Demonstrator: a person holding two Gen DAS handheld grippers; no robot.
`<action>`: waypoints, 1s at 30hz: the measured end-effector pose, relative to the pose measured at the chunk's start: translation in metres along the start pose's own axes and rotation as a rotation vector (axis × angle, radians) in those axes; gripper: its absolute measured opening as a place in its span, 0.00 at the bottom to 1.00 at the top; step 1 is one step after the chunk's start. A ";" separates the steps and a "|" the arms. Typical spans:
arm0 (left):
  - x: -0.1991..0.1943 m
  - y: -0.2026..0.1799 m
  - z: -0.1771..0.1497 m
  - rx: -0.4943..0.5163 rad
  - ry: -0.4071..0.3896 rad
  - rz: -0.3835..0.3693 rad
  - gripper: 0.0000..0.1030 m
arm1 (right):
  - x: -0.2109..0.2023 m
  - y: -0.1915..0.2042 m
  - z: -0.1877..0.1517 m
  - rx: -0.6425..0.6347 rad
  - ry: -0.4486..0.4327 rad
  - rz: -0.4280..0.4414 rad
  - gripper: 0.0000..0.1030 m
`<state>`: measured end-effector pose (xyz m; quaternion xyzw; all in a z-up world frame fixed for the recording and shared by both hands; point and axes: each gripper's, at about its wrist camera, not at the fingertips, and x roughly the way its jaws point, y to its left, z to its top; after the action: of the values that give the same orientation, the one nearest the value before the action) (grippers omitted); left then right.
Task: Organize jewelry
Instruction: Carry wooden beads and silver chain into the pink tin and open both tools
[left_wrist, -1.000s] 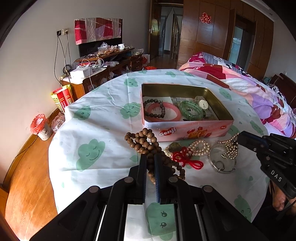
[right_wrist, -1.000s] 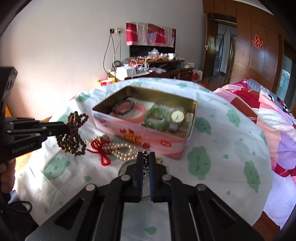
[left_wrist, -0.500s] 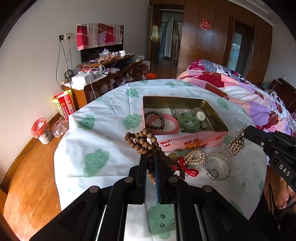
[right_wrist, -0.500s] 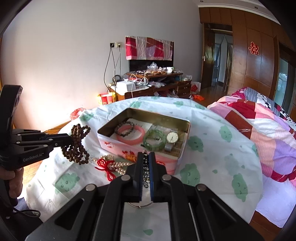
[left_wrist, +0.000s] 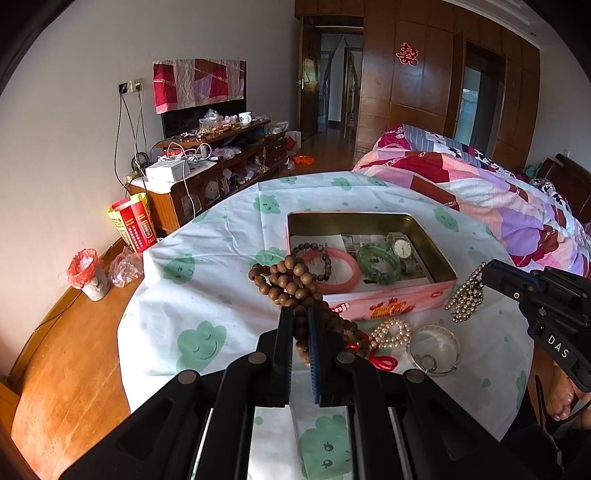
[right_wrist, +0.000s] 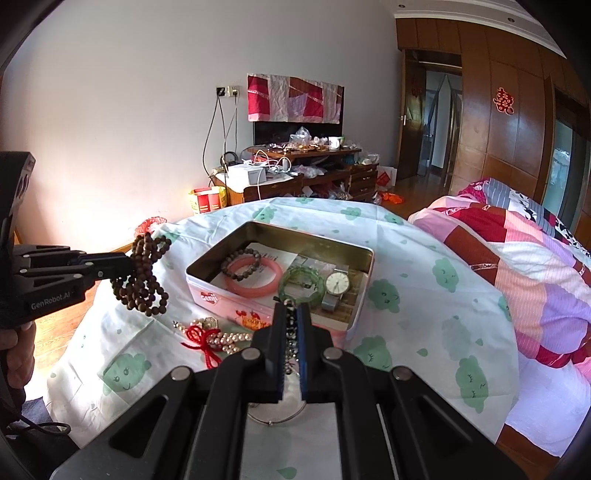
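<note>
Two black tongs are up over the tabletop (left_wrist: 207, 295). The left tongs (left_wrist: 300, 325) pinch one long strand of brown wooden beads (left_wrist: 288, 277), its bundle hanging clear of the cloth. The right tongs (right_wrist: 291, 321) pinch one small gold-bead chain (left_wrist: 466, 295), mostly hidden between their fingers in their own view. One open pink tin (right_wrist: 295, 314) holds four pieces: a dark bead bracelet (right_wrist: 240, 263), a pink bangle (right_wrist: 255, 281), a green bangle (right_wrist: 301, 286) and a wristwatch (right_wrist: 337, 283). Beside the tin lie one pearl strand with a red cord (right_wrist: 218, 338) and one silver bangle (left_wrist: 436, 349).

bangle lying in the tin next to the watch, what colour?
Green, translucent-looking bangle beside the watch in the tin. Right wrist view shows it best.
</note>
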<state>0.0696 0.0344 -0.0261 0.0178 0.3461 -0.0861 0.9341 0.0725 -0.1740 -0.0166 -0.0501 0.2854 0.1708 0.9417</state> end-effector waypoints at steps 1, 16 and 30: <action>0.000 -0.001 0.001 0.004 -0.001 0.001 0.07 | 0.000 0.000 0.000 0.000 0.000 -0.001 0.07; 0.011 -0.009 0.019 0.043 -0.004 0.011 0.07 | 0.009 -0.008 0.009 -0.014 0.009 -0.029 0.07; 0.018 -0.018 0.041 0.095 -0.028 0.037 0.07 | 0.015 -0.012 0.026 -0.028 -0.005 -0.038 0.07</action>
<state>0.1063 0.0102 -0.0060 0.0675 0.3279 -0.0853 0.9384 0.1024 -0.1755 -0.0034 -0.0682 0.2794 0.1570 0.9448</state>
